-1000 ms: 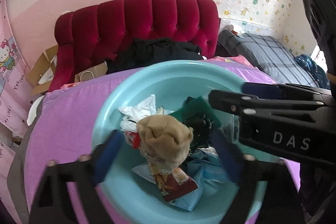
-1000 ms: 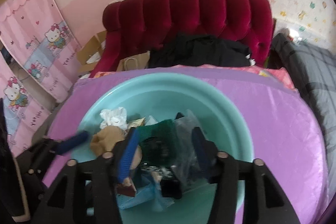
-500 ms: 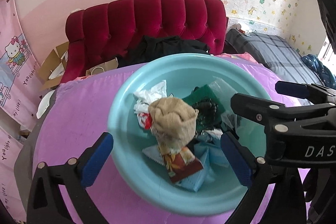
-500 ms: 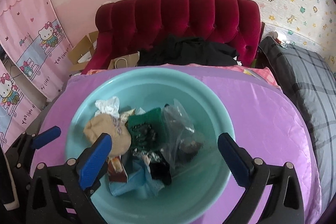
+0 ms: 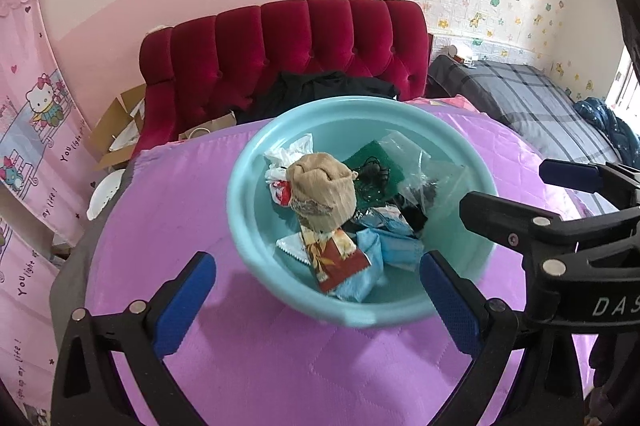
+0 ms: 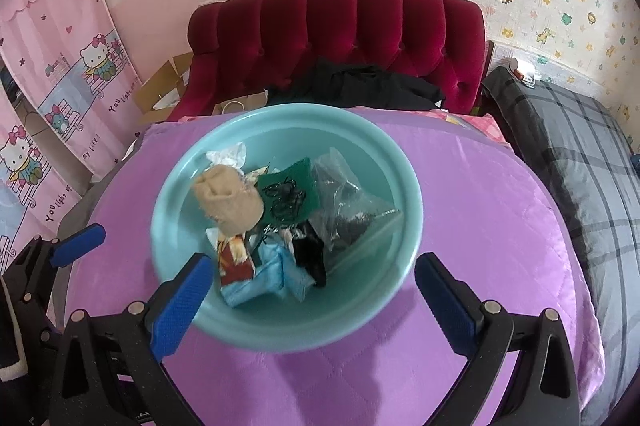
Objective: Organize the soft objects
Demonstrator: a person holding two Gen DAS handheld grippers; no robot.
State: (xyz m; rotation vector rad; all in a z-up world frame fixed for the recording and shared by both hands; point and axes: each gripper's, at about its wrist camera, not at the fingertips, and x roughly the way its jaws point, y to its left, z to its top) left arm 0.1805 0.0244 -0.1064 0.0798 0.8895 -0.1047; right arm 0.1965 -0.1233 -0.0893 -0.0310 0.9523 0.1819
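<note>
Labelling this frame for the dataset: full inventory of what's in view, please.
basin: 1, light teal, on the purple cover, centre
beige sock: 1, tan, bundled, on the pile's left side in the basin
white wrapper: 1, white, crumpled, behind the sock
green cloth: 1, dark green, middle of the basin, black cord on it
clear bag: 1, transparent, dark contents, right side of the basin
red packet: 1, red and gold, under the sock
blue cloth: 1, light blue, front of the pile
purple cover: 1, lilac, quilted, under the basin
headboard: 1, crimson, tufted, behind
left tongs: 1, black with blue pads, open, empty
right tongs: 1, same, open, empty
</note>
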